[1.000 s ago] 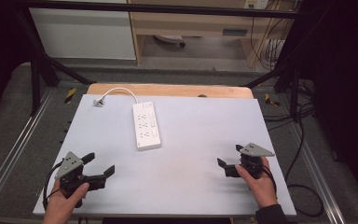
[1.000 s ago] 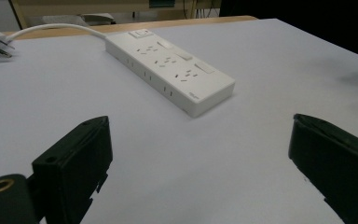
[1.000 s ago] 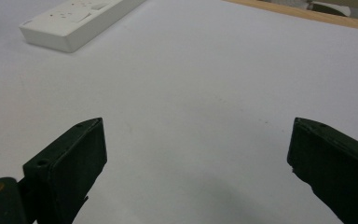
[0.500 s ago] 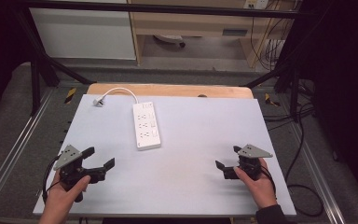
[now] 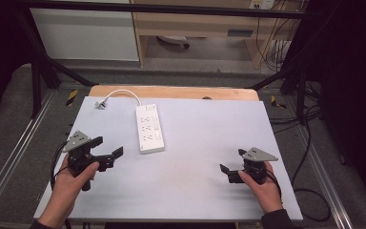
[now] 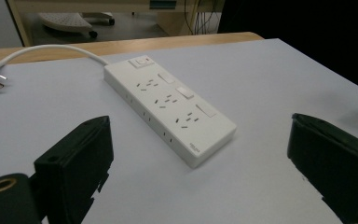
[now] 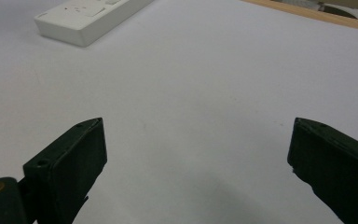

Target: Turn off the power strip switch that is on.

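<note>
Your left gripper (image 5: 108, 147), jaws spread and empty, has edged forward toward the white plastic power strip (image 5: 149, 128) lying just ahead and to its right; your right gripper (image 5: 232, 162), equally spread, holds well apart from it.

Each black hand-held gripper (image 5: 107, 146) has 2 blocky jaws, a grey plate.
</note>
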`<move>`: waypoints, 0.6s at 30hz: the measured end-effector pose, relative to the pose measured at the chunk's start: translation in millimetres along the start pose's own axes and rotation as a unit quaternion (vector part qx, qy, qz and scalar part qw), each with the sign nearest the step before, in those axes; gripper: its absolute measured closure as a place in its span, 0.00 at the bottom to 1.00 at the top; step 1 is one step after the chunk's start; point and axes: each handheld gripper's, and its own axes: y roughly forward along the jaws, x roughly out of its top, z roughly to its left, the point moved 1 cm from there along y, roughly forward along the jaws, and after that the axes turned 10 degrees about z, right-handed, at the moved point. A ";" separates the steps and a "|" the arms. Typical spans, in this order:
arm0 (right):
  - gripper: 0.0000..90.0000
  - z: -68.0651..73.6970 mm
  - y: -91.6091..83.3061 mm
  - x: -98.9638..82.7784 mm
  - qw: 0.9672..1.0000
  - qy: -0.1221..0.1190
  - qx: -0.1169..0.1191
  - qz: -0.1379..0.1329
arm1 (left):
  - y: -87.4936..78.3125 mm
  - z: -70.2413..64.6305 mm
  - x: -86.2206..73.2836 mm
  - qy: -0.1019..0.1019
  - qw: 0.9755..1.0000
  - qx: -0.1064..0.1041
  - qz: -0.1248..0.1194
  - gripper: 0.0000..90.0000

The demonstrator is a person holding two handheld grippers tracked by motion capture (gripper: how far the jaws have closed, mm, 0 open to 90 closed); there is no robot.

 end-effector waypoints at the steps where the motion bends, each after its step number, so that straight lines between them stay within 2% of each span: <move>1: 0.06 0.2 0.1 0.0 1.000 -0.001 -0.001 0.000 | 0.7 -0.4 2.1 0.000 1.000 0.000 0.001 0.07; 12: 0.05 0.3 0.3 0.2 1.000 0.001 0.002 0.002 | 17.9 -14.2 27.9 0.027 1.000 -0.011 0.005 0.08; 18: 0.05 -0.2 0.6 0.1 1.000 0.004 0.005 0.002 | 28.9 -18.9 36.7 0.032 0.999 -0.014 0.009 0.08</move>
